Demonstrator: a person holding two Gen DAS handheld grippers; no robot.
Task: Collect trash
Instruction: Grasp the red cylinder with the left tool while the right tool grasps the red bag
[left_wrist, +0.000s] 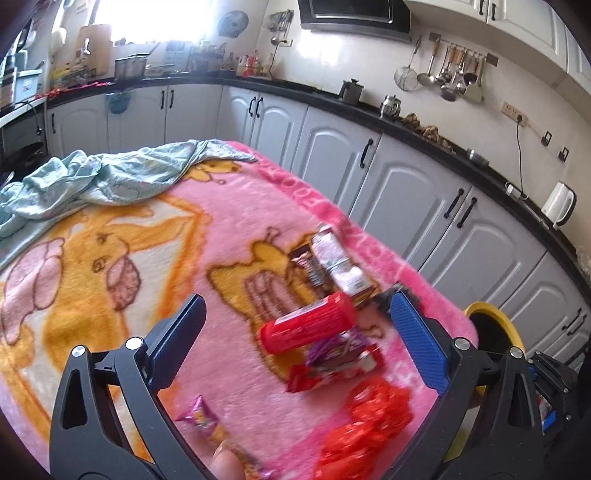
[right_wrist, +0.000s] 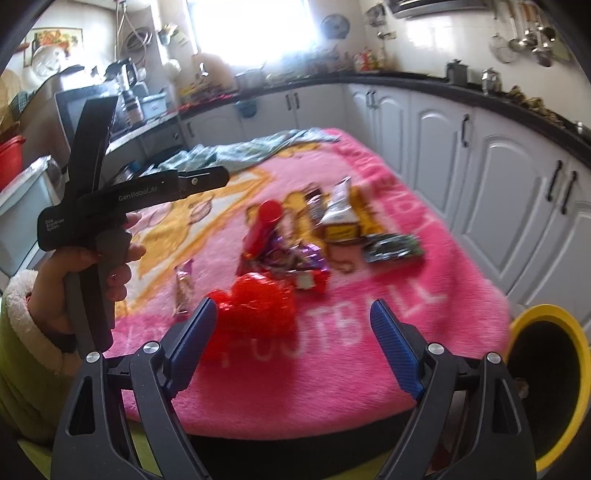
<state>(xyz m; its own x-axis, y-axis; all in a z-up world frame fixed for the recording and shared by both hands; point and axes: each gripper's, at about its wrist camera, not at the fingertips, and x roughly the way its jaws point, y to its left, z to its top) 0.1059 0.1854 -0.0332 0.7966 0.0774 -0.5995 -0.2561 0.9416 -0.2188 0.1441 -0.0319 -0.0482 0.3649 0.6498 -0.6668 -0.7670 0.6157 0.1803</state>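
Both of my grippers hover above the pink blanket (right_wrist: 424, 295) with nothing held: the left gripper (left_wrist: 295, 332) has its jaws spread wide over the litter, and the right gripper (right_wrist: 295, 332) likewise stands wide apart, its left pad just beside the red crumpled wrapper (right_wrist: 255, 314). The trash lies in a loose cluster on the blanket's near-right part: a red tube (left_wrist: 308, 321) lies tilted across a purple-and-red wrapper (left_wrist: 332, 363), beyond it sit a brown bar wrapper (left_wrist: 308, 269) and a white pouch (left_wrist: 338, 264), a dark green packet (right_wrist: 393, 248) rests to the cluster's right, and a small purple candy wrapper (left_wrist: 201, 413) lies apart to its left. The yellow bin (right_wrist: 546, 387) stands off the blanket's near-right corner, below its edge; its inside is dark, and I cannot tell what it holds. Likely faults, in my judgement: the plush pile may be pinched along with a thin wrapper, dragging the blanket; the tube may roll off the wrapper under it if nudged by one pad; overlapping wrappers may lift together and shed one short of the bin; and both views are blurred, so a closure timed now could miss.
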